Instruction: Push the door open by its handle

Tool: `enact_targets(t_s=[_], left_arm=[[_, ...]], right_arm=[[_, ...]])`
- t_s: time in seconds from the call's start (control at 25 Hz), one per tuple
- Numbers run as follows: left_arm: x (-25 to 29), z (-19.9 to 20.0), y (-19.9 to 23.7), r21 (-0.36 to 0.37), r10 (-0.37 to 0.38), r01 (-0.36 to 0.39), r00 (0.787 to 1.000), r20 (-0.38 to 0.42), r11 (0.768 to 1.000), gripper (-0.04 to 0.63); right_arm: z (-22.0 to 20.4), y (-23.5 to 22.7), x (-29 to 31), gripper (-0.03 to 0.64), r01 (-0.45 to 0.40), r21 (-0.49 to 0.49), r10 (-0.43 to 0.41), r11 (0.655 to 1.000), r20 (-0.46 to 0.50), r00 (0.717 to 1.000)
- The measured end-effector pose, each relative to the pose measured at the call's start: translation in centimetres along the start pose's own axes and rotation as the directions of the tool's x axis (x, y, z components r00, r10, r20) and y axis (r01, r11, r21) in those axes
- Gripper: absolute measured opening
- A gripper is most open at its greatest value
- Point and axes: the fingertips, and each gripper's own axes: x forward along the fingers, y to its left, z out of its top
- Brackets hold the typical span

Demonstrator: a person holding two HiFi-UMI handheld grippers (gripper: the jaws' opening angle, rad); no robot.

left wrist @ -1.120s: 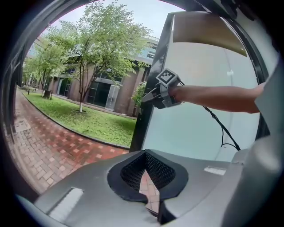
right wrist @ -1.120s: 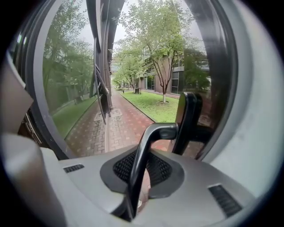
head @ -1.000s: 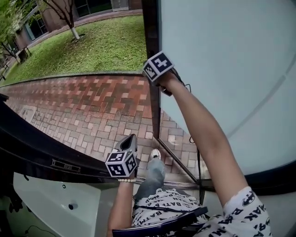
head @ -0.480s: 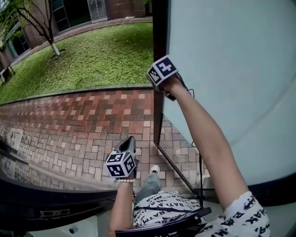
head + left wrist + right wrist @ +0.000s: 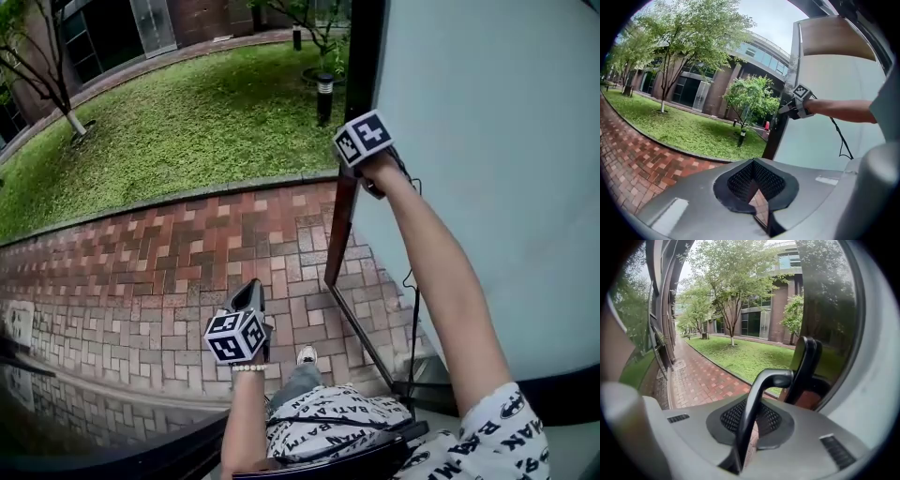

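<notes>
**Door-opening push, under way.** The right gripper (image 5: 751, 425) is shown closed on the dark curved bar handle (image 5: 758, 394) of the frosted, dark-framed glass door (image 5: 487, 141). The door stands at the right of the head view, swung well outward over the red brick paving (image 5: 187, 253). The left gripper (image 5: 754, 187) is held low and well apart from the door, its jaws apparently together with nothing between them. The push is best kept level and square to the door, with the grip held firm so that the thin bar does not slip, and followed through with the body. Compared with a second ago, the door edge lies farther right and more of the green lawn (image 5: 187, 122) is exposed.
</notes>
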Motion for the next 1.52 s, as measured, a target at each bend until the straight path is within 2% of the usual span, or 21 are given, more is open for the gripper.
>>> enact_targets(t_s=[0.28, 0.44, 0.64, 0.92, 1.16, 1.52], left_arm=[[4.9, 0.5, 0.8, 0.002, -0.035, 0.035, 0.998, -0.045, 0.999, -0.014], [7.5, 1.9, -0.3, 0.015, -0.079, 0.08, 0.995, -0.057, 0.997, -0.014], [9.6, 2.6, -1.1, 0.016, -0.124, 0.126, 0.99, -0.065, 0.992, -0.014], [11.8, 3.3, -0.1, 0.011, -0.128, 0.13, 0.988, -0.085, 0.992, -0.014], [12.7, 2.5, 1.0, 0.003, -0.121, 0.122, 0.986, -0.116, 0.993, -0.015], [13.6, 2.6, 1.6, 0.004, -0.129, 0.131, 0.982, -0.14, 0.991, -0.014]], right_arm=[[-2.3, -10.8, -1.3, 0.017, 0.14, 0.08, -0.138, 0.987, -0.026, 0.99], [-3.3, -15.8, -2.9, 0.017, 0.166, 0.16, -0.164, 0.973, -0.025, 0.986], [-5.5, -21.4, -4.7, 0.015, 0.249, 0.164, -0.244, 0.954, -0.055, 0.968], [-8.1, -28.3, -7.2, 0.015, 0.318, 0.213, -0.306, 0.924, -0.086, 0.948], [-11.0, -32.7, -9.2, 0.014, 0.413, 0.175, -0.39, 0.894, -0.152, 0.908], [-11.5, -33.7, -9.8, 0.006, 0.448, 0.174, -0.418, 0.877, -0.184, 0.89]])
